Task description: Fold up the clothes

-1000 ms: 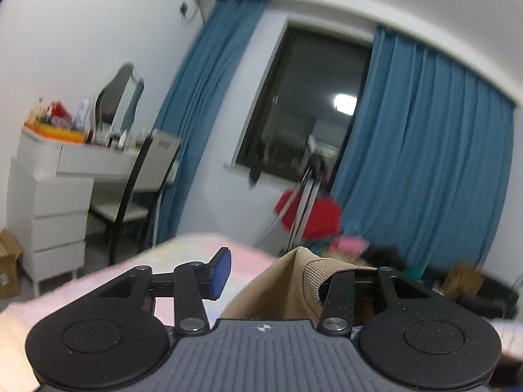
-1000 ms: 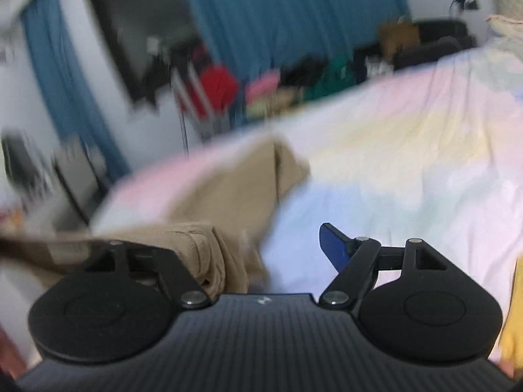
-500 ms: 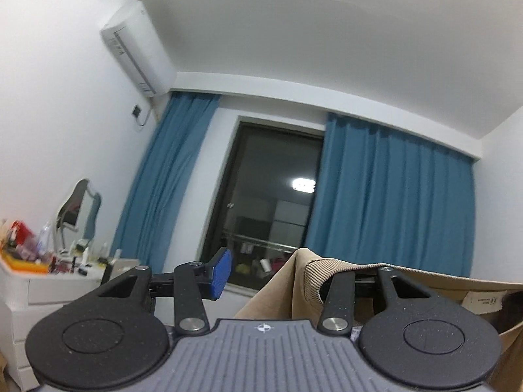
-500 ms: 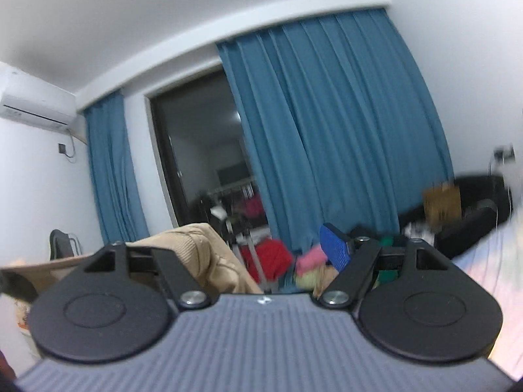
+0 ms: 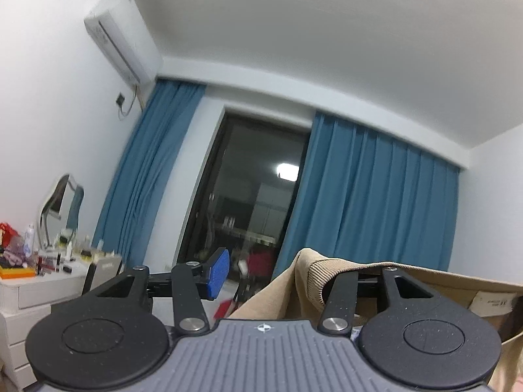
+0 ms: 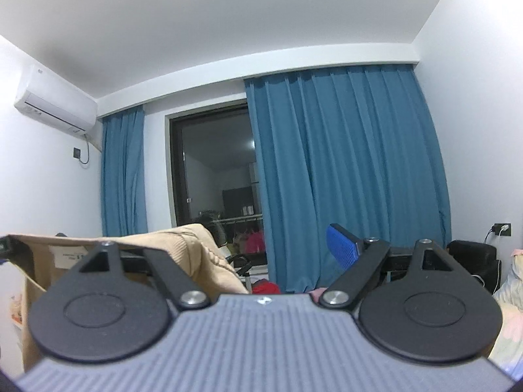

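Before blue curtains (image 5: 369,196), tan ribbed garment (image 5: 313,274) hangs stretched.

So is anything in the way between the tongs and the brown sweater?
Nothing visible is in the way. The sweater hangs over one finger of the left tongs and one finger of the right tongs. Both sets of jaws are opening, with the cloth's edge between them but not pinched.
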A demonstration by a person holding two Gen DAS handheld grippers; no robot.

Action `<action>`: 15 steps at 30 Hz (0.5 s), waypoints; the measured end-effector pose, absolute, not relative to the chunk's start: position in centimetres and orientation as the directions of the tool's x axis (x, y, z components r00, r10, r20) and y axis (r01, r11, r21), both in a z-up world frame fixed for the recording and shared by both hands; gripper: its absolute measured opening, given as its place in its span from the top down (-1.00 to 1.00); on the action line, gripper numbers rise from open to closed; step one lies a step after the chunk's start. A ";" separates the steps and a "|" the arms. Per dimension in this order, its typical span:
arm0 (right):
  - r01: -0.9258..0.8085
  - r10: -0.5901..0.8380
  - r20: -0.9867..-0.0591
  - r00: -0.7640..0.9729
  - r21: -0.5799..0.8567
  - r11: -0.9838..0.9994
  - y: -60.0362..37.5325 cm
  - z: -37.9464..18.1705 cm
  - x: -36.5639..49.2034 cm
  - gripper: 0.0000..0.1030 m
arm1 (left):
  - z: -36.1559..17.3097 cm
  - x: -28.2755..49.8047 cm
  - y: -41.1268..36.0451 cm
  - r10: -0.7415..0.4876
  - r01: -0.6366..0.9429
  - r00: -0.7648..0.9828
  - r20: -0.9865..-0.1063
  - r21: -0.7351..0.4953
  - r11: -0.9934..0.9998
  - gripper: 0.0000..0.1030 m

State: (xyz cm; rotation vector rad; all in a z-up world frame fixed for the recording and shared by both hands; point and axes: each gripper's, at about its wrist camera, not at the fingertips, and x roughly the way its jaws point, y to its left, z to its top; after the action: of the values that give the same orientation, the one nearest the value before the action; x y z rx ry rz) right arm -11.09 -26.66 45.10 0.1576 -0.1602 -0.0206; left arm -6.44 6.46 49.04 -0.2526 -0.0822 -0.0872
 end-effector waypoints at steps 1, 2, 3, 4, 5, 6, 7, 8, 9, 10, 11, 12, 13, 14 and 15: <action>0.004 -0.027 0.144 0.989 0.159 0.987 -26.6 44.9 -10.5 -0.63 | 48.5 -5.3 6.7 -0.080 0.095 0.994 0.071 -0.250 0.964 -0.06; 0.002 -0.022 0.126 0.992 0.159 0.987 -26.6 44.4 -9.3 -0.63 | 47.7 -4.1 7.0 -0.084 0.095 0.995 0.051 -0.257 0.962 -0.07; 0.002 -0.019 0.105 0.994 0.159 0.987 -26.6 43.6 -8.0 -0.63 | 47.0 -2.8 7.3 -0.089 0.094 0.996 0.032 -0.264 0.960 -0.11; 0.002 -0.016 0.084 0.996 0.159 0.987 -26.5 42.8 -6.5 -0.63 | 46.0 -1.3 7.4 -0.089 0.089 0.996 0.012 -0.265 0.960 -0.13; 0.002 -0.013 0.064 0.998 0.160 0.987 -26.4 42.0 -5.1 -0.63 | 44.8 0.4 7.5 -0.087 0.083 0.996 -0.006 -0.264 0.961 -0.14; 0.003 -0.009 0.041 0.999 0.160 0.987 -26.3 41.0 -3.4 -0.63 | 43.7 2.0 7.5 -0.085 0.076 0.996 -0.025 -0.263 0.962 -0.14; 0.003 -0.006 0.018 1.000 0.161 0.987 -26.2 39.9 -1.5 -0.63 | 42.6 3.6 7.6 -0.083 0.069 0.996 -0.043 -0.261 0.963 -0.15; 0.002 -0.001 -0.006 1.000 0.162 0.987 -26.2 38.6 0.7 -0.63 | 41.4 5.3 7.6 -0.081 0.062 0.995 -0.062 -0.260 0.964 -0.15; 0.001 0.004 -0.030 1.000 0.163 0.987 -26.2 37.3 3.1 -0.63 | 39.6 7.8 8.1 -0.080 0.057 0.993 -0.082 -0.259 0.964 -0.16; 0.002 0.007 -0.052 0.999 0.168 0.986 -26.2 35.9 5.4 -0.63 | 37.4 10.7 8.7 -0.081 0.052 0.992 -0.102 -0.257 0.965 -0.19; 0.005 0.008 -0.074 0.997 0.173 0.985 -26.3 34.6 7.8 -0.63 | 35.3 13.0 8.9 -0.080 0.047 0.989 -0.121 -0.257 0.965 -0.21; 0.010 0.008 -0.098 0.995 0.180 0.984 -26.5 33.1 10.1 -0.63 | 33.2 15.2 8.8 -0.078 0.039 0.986 -0.147 -0.256 0.966 -0.26; 0.017 0.008 -0.128 0.992 0.186 0.982 -26.7 31.5 12.7 -0.63 | 31.0 17.7 8.7 -0.076 0.030 0.981 -0.176 -0.254 0.967 -0.26; 0.022 0.009 -0.161 0.987 0.193 0.981 -27.0 29.7 15.6 -0.62 | 28.8 20.1 8.5 -0.074 0.021 0.976 -0.205 -0.251 0.968 -0.26; 0.030 0.009 -0.194 0.981 0.194 0.981 -27.2 27.7 18.5 -0.62 | 26.5 22.9 8.3 -0.074 0.014 0.969 -0.235 -0.246 0.969 -0.26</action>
State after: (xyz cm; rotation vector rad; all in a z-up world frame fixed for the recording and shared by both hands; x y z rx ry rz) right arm 18.46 -27.16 27.73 0.1978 0.1954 -0.0105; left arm 22.92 8.34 26.52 -0.2455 0.2457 -0.0446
